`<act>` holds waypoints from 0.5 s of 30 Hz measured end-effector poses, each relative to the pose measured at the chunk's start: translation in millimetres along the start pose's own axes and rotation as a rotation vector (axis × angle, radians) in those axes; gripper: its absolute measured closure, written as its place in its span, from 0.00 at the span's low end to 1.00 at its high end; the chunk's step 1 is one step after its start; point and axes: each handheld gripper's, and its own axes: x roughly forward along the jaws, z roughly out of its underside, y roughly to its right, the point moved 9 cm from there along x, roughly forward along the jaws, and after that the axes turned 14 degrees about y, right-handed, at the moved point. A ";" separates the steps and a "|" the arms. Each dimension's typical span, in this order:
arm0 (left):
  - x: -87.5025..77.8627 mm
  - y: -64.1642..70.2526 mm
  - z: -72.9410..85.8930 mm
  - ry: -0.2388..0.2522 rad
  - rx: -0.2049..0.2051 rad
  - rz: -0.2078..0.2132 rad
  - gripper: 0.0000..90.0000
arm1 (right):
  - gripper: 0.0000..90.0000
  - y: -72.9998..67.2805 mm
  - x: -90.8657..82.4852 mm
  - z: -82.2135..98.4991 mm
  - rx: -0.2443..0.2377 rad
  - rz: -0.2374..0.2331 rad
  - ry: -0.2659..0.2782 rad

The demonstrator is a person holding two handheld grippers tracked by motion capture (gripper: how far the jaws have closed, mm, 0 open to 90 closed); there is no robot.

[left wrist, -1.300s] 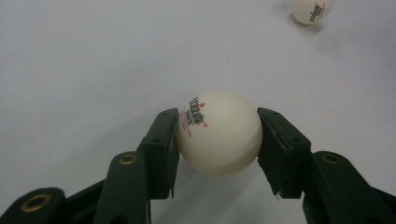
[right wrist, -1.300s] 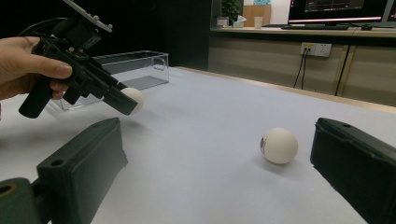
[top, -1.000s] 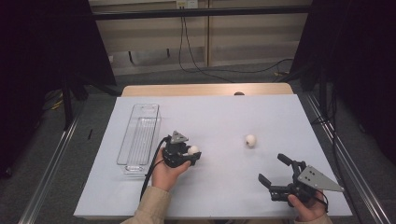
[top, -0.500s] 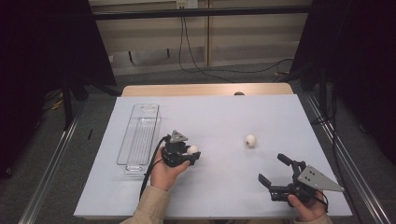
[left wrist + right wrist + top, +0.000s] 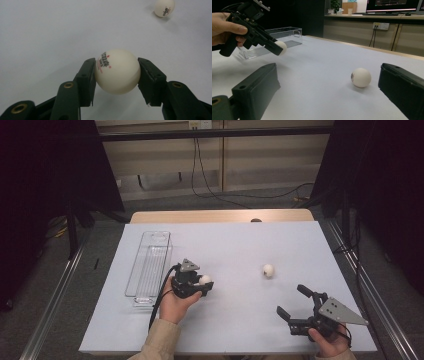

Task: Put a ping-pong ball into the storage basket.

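Note:
My left gripper (image 5: 202, 286) is shut on a white ping-pong ball (image 5: 205, 280), held a little above the white table. In the left gripper view the held ball (image 5: 117, 71) sits pinched between the two black pads. A second ping-pong ball (image 5: 268, 270) rests on the table right of centre; the loose ball (image 5: 164, 7) lies at the top right of the left gripper view. My right gripper (image 5: 291, 300) stands open near the table's front right, jaws wide with nothing between them. Ahead of it lies the loose ball (image 5: 361, 77), and farther off the left gripper's held ball (image 5: 281, 47).
A clear plastic tray (image 5: 149, 265), long and narrow, lies on the left part of the white table sheet (image 5: 230, 245), just left of my left gripper. Dark curtains and cables stand beyond the table's far edge.

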 end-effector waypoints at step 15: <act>-5.3 -4.5 -5.2 -0.004 -0.001 -0.003 0.57 | 0.02 -0.1 0.0 0.2 -0.002 -0.001 -0.001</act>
